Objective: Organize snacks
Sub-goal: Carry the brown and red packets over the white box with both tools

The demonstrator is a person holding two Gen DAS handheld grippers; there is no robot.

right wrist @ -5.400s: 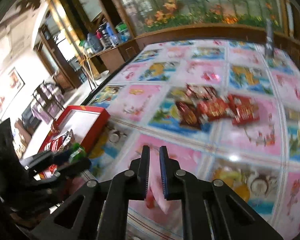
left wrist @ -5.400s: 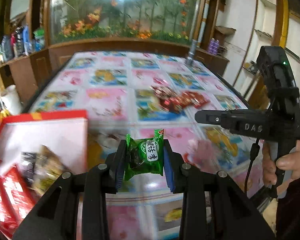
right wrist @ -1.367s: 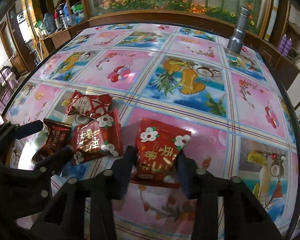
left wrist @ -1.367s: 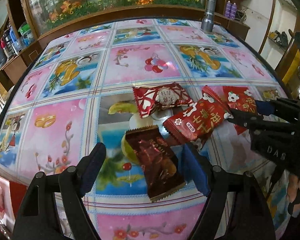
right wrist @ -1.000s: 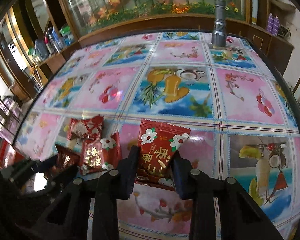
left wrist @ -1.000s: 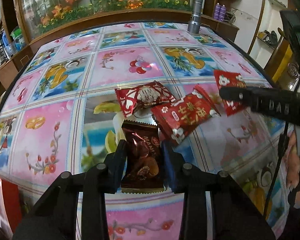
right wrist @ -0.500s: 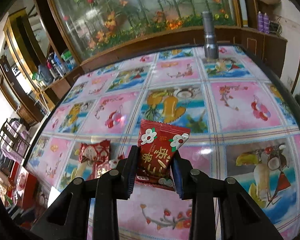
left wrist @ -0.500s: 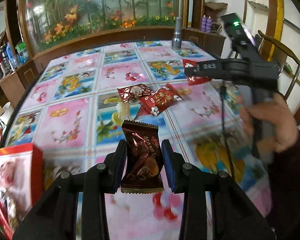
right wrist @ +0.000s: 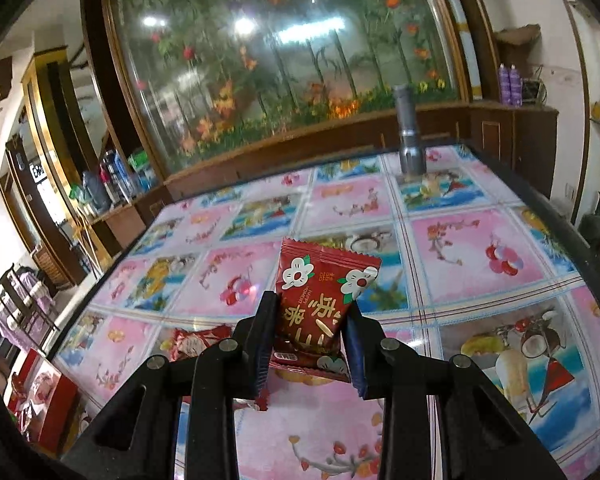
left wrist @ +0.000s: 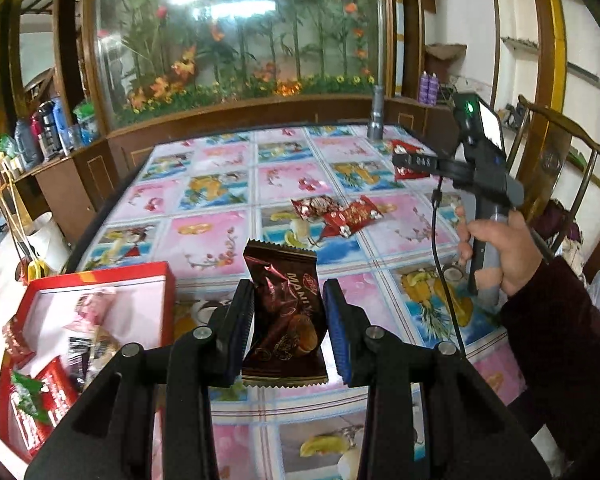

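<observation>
Above the patterned worktop point(left wrist: 220, 236), left wrist view: the left claw point(left wrist: 288, 330) is clenched on the brown snack packet point(left wrist: 286, 312), which a second ago lay on the surface among the loose packets and is now carried clear of it, with the red box point(left wrist: 100, 276) of already sorted snacks newly in frame at lower left; judged from this, the packet is on its way to the box. Two red packets point(left wrist: 336, 212) remain on the worktop. This view alone shows the right hand point(left wrist: 496, 252) holding its tool aloft. Right wrist view: the right claw point(right wrist: 310, 336) grips the red flower-printed packet point(right wrist: 320, 300), likewise lifted off the surface since then. Only here does one packet point(right wrist: 196, 340) appear just behind the left finger, while the box point(right wrist: 44, 392) sits far to the lower left.
</observation>
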